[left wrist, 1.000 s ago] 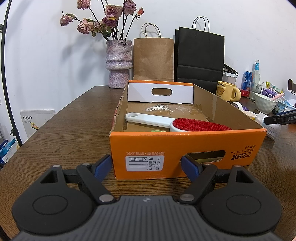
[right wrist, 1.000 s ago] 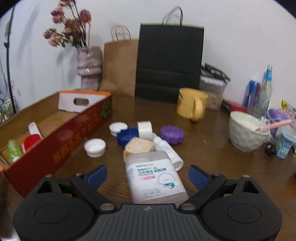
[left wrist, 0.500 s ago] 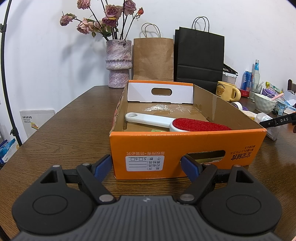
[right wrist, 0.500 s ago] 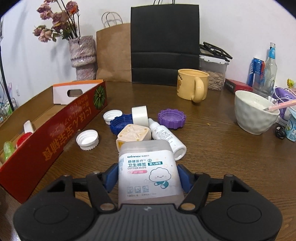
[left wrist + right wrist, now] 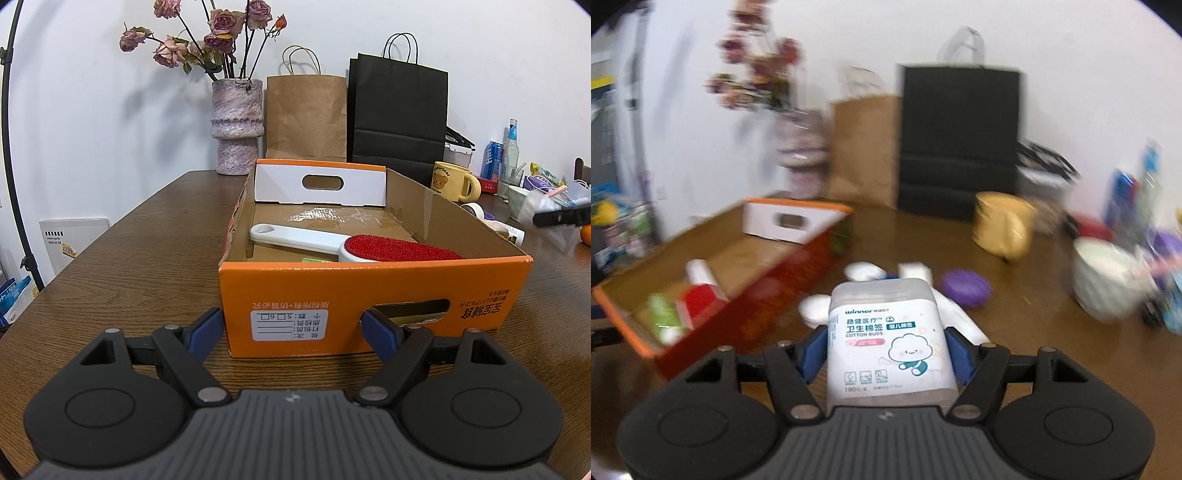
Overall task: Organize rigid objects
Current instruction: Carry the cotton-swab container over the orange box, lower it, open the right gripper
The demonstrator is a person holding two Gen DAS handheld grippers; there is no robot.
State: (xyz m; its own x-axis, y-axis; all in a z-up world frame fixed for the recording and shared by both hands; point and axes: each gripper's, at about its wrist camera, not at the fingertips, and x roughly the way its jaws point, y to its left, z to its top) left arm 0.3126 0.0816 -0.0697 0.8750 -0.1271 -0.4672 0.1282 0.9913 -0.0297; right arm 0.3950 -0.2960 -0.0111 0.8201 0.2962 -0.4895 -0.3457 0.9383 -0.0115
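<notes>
My right gripper [image 5: 886,347] is shut on a clear cotton bud box [image 5: 886,332] with a white label, held above the table to the right of the orange cardboard box [image 5: 746,295]. The view is blurred by motion. The orange box [image 5: 369,291] holds a white lint brush with a red pad [image 5: 354,245] and a green item [image 5: 663,317]. My left gripper [image 5: 293,330] is open and empty, just in front of the box's near wall.
Loose lids, a purple cap [image 5: 966,288] and a white bottle lie on the wooden table right of the box. A yellow mug [image 5: 1001,230], white bowl [image 5: 1108,280], vase [image 5: 236,129] and paper bags [image 5: 399,114] stand behind.
My right gripper closed on the cotton bud box, lifted it off the table and swung left towards the orange box. My left gripper has not moved.
</notes>
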